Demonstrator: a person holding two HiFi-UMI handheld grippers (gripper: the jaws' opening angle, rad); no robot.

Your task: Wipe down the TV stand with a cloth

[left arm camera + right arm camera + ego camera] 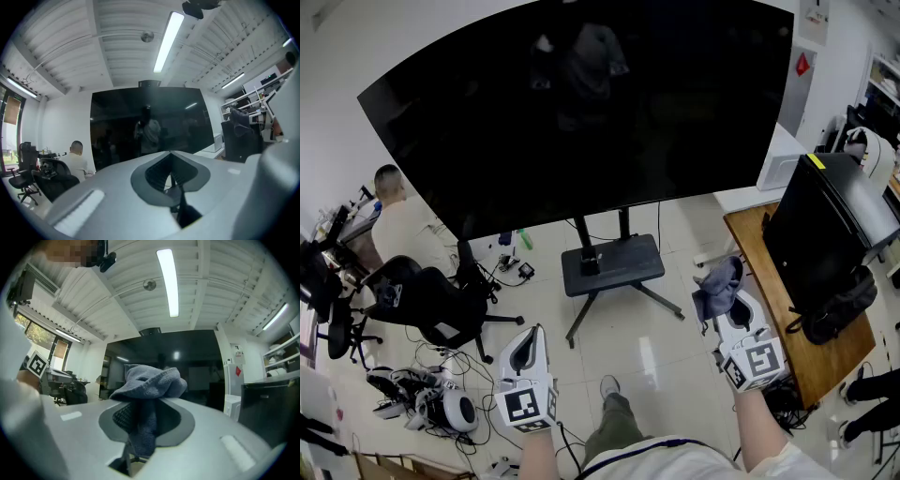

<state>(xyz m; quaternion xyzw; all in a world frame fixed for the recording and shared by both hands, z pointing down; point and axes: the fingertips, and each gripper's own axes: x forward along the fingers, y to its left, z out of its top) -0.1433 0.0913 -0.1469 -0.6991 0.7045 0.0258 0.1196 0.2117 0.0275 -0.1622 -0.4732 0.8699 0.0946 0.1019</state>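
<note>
The TV stand (612,265) is a dark shelf on a black post with splayed legs, standing on the pale floor under a big black TV screen (581,103). Held low and left of the stand, my left gripper (534,333) is shut with nothing in it; the left gripper view shows its jaws (171,153) closed, aimed at the screen (150,129). My right gripper (729,298), to the right of the stand, is shut on a grey-blue cloth (719,286). In the right gripper view the cloth (150,380) bunches over the jaw tips and hangs down between them.
A wooden desk (825,361) on the right carries a black case (825,220) and a black bag (839,302). A white cabinet (780,169) stands behind it. On the left are a seated person (398,225), a black office chair (431,302) and cables and gear (431,401) on the floor.
</note>
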